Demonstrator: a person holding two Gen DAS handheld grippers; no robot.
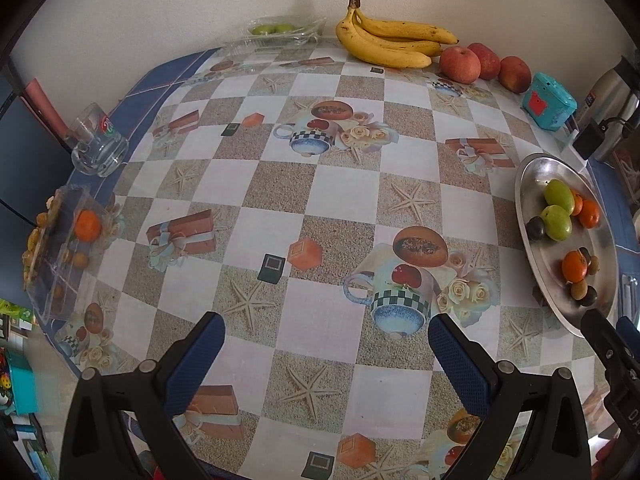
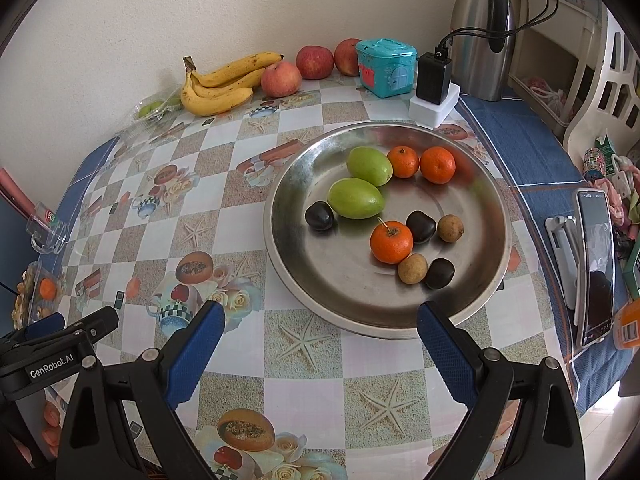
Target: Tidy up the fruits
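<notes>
A round metal plate (image 2: 320, 280) holds two green fruits (image 2: 355, 198), three small oranges (image 2: 391, 241), dark chestnut-like fruits (image 2: 319, 216) and small brown fruits (image 2: 412, 268). It shows at the right of the left wrist view (image 1: 532, 216). A clear plastic box (image 1: 60, 252) with an orange (image 1: 87, 225) lies at the table's left edge. Bananas (image 1: 392, 44) and three apples (image 1: 460, 65) sit by the wall. My left gripper (image 1: 326, 338) is open and empty over the table. My right gripper (image 2: 320, 326) is open and empty just short of the plate's near rim.
A glass mug (image 1: 96, 146) stands at the left. A teal toy box (image 2: 384, 67), a charger block (image 2: 434, 80) and a steel thermos (image 2: 482, 32) stand at the back right. A phone on a stand (image 2: 596, 264) is at the right. A clear tray with green fruit (image 1: 276, 32) lies by the wall.
</notes>
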